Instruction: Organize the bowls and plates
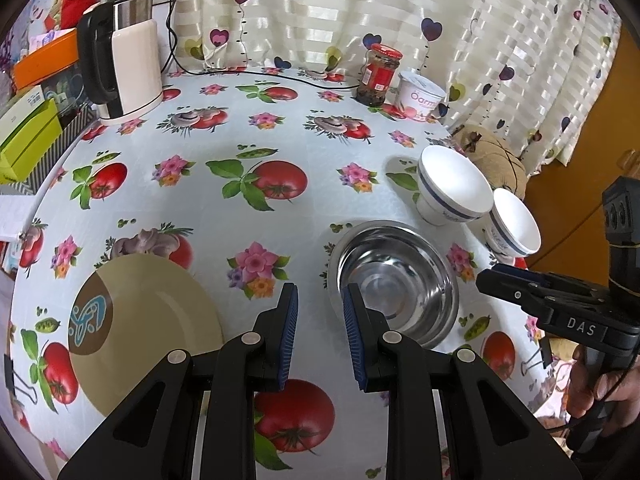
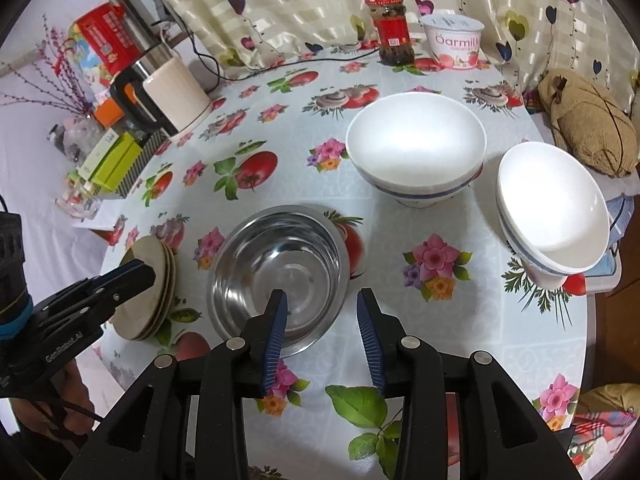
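Left wrist view: left gripper (image 1: 319, 330) is hovering over the tablecloth w/ jaws standing apart, nothing btwn them; the steel bowl (image 1: 394, 282) is sitting just right of its fingers, near the table's front edge; the tan plates (image 1: 148, 332) are lying near the front-left edge, showing as one disc from this angle; two white bowl stacks are standing towards the right edge, the far white bowls (image 1: 454, 186) & the near white bowls (image 1: 514, 224) just beside each other, both looking tilted, poss. lens effect; kettle (image 1: 128, 60) is standing at the back-left, jar (image 1: 378, 74) & yoghurt tub (image 1: 420, 96) at the back edge by the curtain; right gripper (image 1: 486, 278) is coming in from the right, whether open or closed I can't tell here

Right wrist view: right gripper (image 2: 322, 334) is hanging w/ jaws wide apart & empty, its left pad overlapping the steel bowl (image 2: 280, 268) rim in the picture, contact unclear; the tan plates (image 2: 154, 292) are showing as a stack of approx. three; white bowls (image 2: 416, 148) & (image 2: 554, 216) are sitting beyond & to the right; left gripper (image 2: 138, 272) is showing tip-on in front of the plates

Judging: plates look gathered already; bowls are still spread out, so bowl-gathering seems the step in hand; next move prob. calls for closing on the steel bowl's near rim, or lifting one white stack onto the other, keeping it level
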A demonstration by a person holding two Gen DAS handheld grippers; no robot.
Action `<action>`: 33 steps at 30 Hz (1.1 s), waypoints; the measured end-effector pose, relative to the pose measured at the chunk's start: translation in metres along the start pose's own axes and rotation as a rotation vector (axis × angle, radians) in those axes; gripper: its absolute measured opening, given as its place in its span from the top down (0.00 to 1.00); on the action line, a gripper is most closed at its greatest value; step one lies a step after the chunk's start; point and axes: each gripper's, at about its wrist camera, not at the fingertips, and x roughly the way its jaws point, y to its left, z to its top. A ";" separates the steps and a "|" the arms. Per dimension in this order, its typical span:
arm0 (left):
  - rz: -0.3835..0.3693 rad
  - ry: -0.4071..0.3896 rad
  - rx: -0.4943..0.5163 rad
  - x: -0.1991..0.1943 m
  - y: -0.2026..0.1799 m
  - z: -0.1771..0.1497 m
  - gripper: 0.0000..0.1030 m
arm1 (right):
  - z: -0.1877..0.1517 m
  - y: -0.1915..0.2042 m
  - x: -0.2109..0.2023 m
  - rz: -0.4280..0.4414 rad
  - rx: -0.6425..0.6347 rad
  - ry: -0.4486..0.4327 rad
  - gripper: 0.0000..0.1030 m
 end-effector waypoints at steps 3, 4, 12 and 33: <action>-0.002 0.000 0.001 0.001 0.000 0.001 0.76 | 0.001 0.001 -0.004 -0.004 -0.007 -0.011 0.65; -0.002 0.000 0.002 0.001 0.000 0.001 0.76 | 0.002 0.002 -0.005 -0.005 -0.010 -0.015 0.65; -0.025 -0.010 0.010 0.003 -0.006 0.009 0.76 | 0.007 0.001 -0.011 -0.008 -0.018 -0.039 0.65; -0.068 -0.002 0.044 0.016 -0.028 0.031 0.76 | 0.019 -0.021 -0.019 -0.022 0.011 -0.079 0.65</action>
